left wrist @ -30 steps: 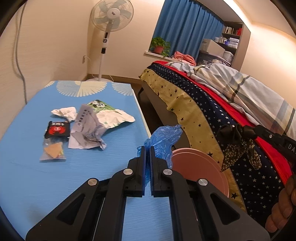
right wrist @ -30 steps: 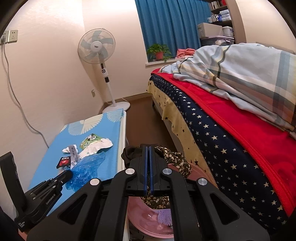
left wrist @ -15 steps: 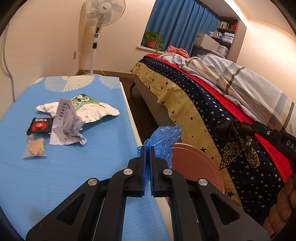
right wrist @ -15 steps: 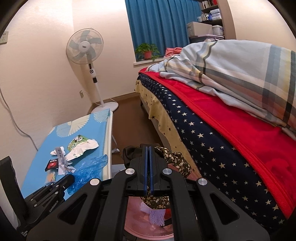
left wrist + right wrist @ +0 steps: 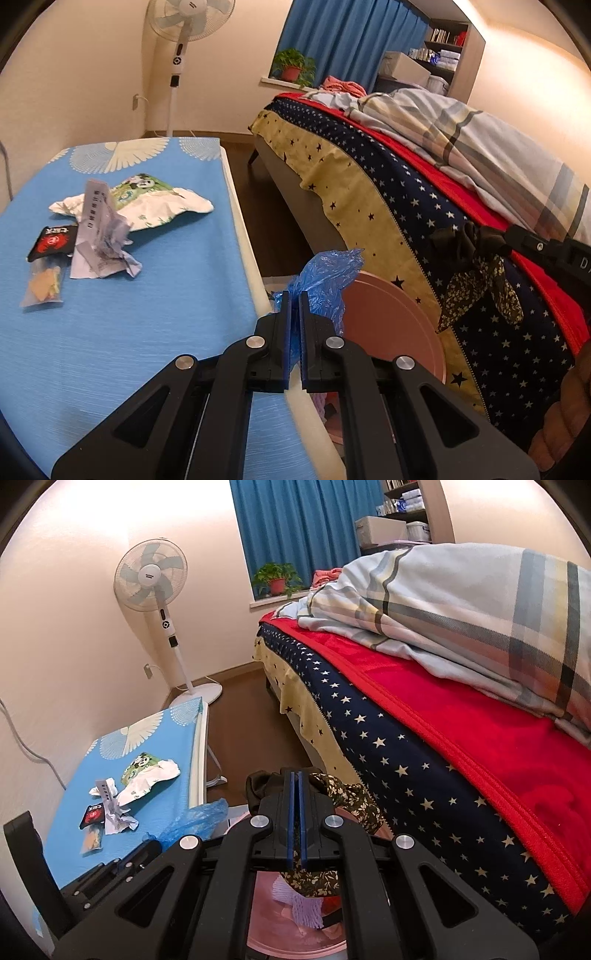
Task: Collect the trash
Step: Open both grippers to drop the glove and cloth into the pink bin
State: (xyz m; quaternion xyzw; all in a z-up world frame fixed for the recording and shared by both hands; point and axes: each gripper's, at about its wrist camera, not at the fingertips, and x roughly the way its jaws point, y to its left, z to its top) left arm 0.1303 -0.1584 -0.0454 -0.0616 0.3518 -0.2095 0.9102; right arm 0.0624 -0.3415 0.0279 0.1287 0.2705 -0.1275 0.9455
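My left gripper (image 5: 294,295) is shut on a crumpled blue plastic bag (image 5: 325,280), held at the table's right edge beside the pink bin (image 5: 391,332). My right gripper (image 5: 295,775) is shut on a dark floral cloth (image 5: 347,797) and holds it above the pink bin (image 5: 269,934), which holds white netting and other scraps. The cloth also shows in the left wrist view (image 5: 476,269). On the blue table (image 5: 129,332) lie a crumpled receipt (image 5: 99,236), a green-and-white wrapper (image 5: 155,199), a black-red packet (image 5: 51,243) and a clear snack bag (image 5: 44,288).
A bed (image 5: 443,738) with star-patterned cover, red blanket and plaid duvet fills the right. A standing fan (image 5: 162,602) stands by the far wall. Blue curtains and a potted plant (image 5: 277,579) are at the window. Brown floor runs between table and bed.
Both grippers have shifted right, toward the bin, with their loads still held. The trash on the table has not moved.
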